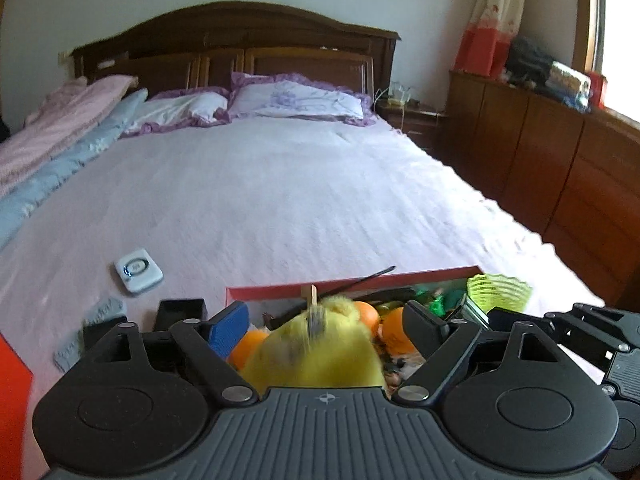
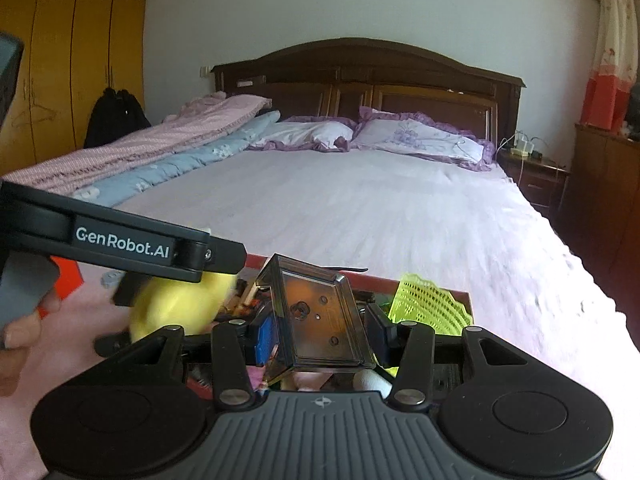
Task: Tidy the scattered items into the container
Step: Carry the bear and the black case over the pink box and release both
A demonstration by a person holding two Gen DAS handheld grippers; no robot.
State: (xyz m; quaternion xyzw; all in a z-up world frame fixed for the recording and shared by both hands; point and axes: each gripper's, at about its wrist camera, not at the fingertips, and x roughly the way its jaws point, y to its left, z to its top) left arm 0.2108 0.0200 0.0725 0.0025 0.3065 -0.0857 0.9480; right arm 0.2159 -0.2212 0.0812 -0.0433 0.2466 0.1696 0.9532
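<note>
A red box (image 1: pixel 352 283) on the bed holds oranges (image 1: pixel 394 330), a green mesh basket (image 1: pixel 498 290) and other small things. My left gripper (image 1: pixel 324 318) hovers over its near side. A blurred yellow plush toy (image 1: pixel 316 360) lies between the wide-spread fingers, and neither pad touches it. In the right wrist view the toy (image 2: pixel 176 308) shows under one of the left gripper's fingers (image 2: pixel 192 256). My right gripper (image 2: pixel 320 330) is shut on a clear smoky plastic case (image 2: pixel 316 320), held tilted above the box's contents beside the green basket (image 2: pixel 432 304).
On the pale sheet left of the box lie a white square device (image 1: pixel 138 271), a small black box (image 1: pixel 180 312) and a grey-blue textured piece (image 1: pixel 104 310). A red panel (image 1: pixel 12 400) sits at the far left. Wooden cabinets (image 1: pixel 560 168) run along the bed's right side.
</note>
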